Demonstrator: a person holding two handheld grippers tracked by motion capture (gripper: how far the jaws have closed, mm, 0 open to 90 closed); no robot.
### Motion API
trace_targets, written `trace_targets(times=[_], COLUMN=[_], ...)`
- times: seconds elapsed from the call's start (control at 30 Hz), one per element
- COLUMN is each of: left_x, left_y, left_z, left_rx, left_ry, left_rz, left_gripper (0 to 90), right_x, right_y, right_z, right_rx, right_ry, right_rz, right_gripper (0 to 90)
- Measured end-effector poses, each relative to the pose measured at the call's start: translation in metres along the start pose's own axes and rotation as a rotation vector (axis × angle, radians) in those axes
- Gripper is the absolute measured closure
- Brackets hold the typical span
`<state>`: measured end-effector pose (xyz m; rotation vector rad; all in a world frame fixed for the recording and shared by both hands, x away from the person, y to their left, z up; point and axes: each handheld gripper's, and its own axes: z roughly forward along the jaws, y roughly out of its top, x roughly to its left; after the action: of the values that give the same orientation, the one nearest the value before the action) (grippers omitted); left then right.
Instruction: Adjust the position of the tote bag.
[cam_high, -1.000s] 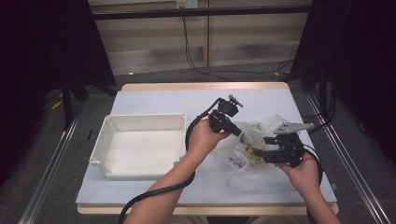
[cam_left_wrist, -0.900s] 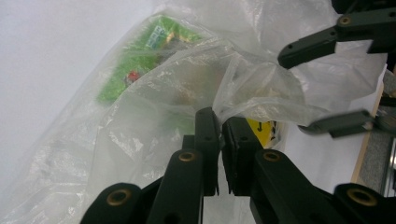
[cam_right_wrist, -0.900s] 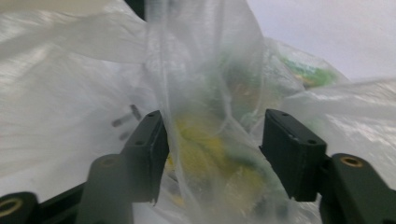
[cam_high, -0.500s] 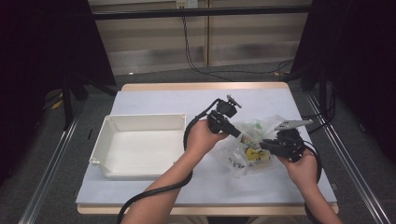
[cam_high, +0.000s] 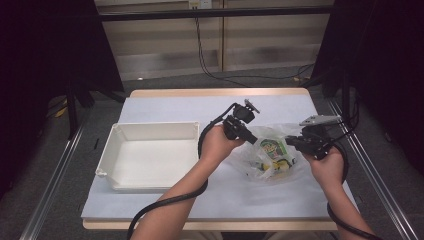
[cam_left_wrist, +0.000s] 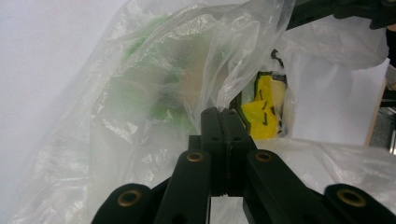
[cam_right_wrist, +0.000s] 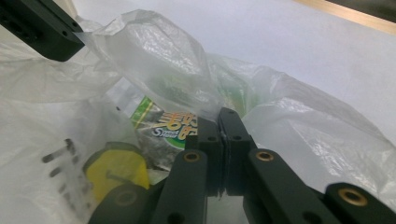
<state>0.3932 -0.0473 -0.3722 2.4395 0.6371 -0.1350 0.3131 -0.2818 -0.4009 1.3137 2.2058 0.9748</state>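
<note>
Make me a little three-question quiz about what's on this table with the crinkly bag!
1. True or false: the left tool is shut on the clear crinkly plastic bag.
2. What stands left of the bag? A) white rectangular plastic tray B) red bucket C) blue cup
3. Fill in: the right tool pinches the bag's ____ edge, seen from the high view.

Key: 1 true; 2 A; 3 right.
</note>
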Motion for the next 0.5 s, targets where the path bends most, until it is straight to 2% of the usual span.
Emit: trace_targets(times=[0.13,0.17,0.2,0.3,0.4,0.47,0.5], left_x=[0.007,0.007,0.007,0.008,0.009,0.01,0.01], left_y=[0.004,0.004,0.004,0.002,0.001,-0.001,-0.001], left_z=[0.007,0.008,0.008,0.007,0.005,0.002,0.002], left_rx=[0.018,0.018,0.018,0.013,0.008,0.001,0.001], left_ry=[0.022,0.026,0.024,0.024,0.019,0.02,0.02], left_rz=[-0.017,-0.016,-0.016,-0.014,-0.022,-0.03,-0.03], left_gripper=[90.0,90.0,90.0,90.0,90.0,90.0,90.0], right_x=[-0.006,-0.008,-0.008,-0.009,-0.009,-0.007,-0.007], right_y=[0.001,0.001,0.001,-0.002,-0.007,-0.014,-0.014], right_z=[0.009,0.011,0.012,0.012,0.009,0.002,0.002], right_rx=[0.015,0.008,0.006,-0.009,-0.02,-0.024,-0.024], right_ry=[-0.032,-0.036,-0.036,-0.046,-0.04,-0.036,-0.036], right_rz=[-0.002,-0.001,0.02,0.014,0.02,0.03,0.03], right_gripper=[84.2,80.2,76.8,62.7,58.1,49.0,49.0])
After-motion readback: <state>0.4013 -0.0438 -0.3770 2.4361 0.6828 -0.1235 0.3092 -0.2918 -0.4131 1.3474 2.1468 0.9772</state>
